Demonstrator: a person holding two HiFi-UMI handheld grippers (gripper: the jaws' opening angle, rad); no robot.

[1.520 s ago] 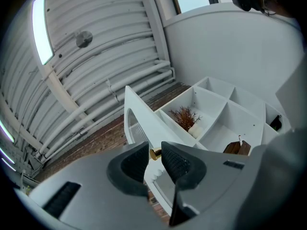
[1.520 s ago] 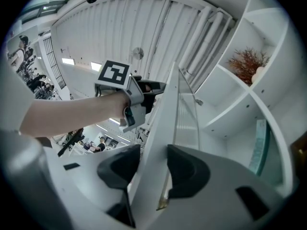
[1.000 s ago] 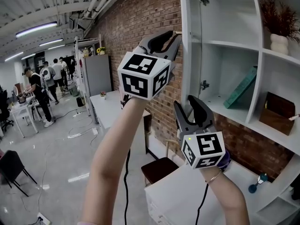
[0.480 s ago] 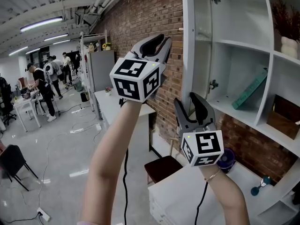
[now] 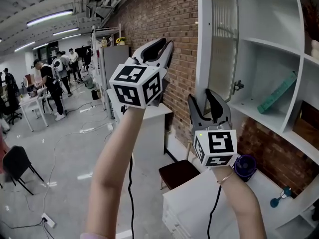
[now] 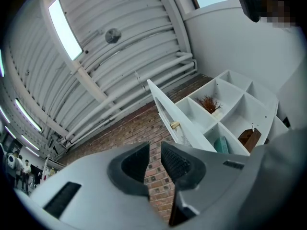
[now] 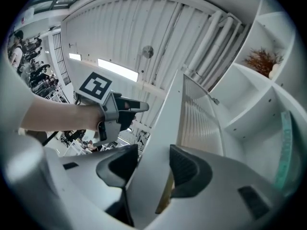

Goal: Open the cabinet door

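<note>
The white cabinet door with its ribbed glass panel stands swung out from the shelf unit. My right gripper points up at the door's lower part. Its jaws straddle the door's outer frame and stand wide, with a gap showing beside the frame. My left gripper is held up to the left of the door, clear of it, in front of the brick wall. Its jaws are a little apart with nothing between them. The small brass knob shows on the door's face.
A teal book leans in a shelf compartment. Below are a white desk, a brown chair and a purple object. The brick wall runs behind the door. People stand far off at the left.
My left gripper has come away from the door's knob edge, moving left and lower. The door stands wider from the shelves. My right gripper stays astride the door's frame.
</note>
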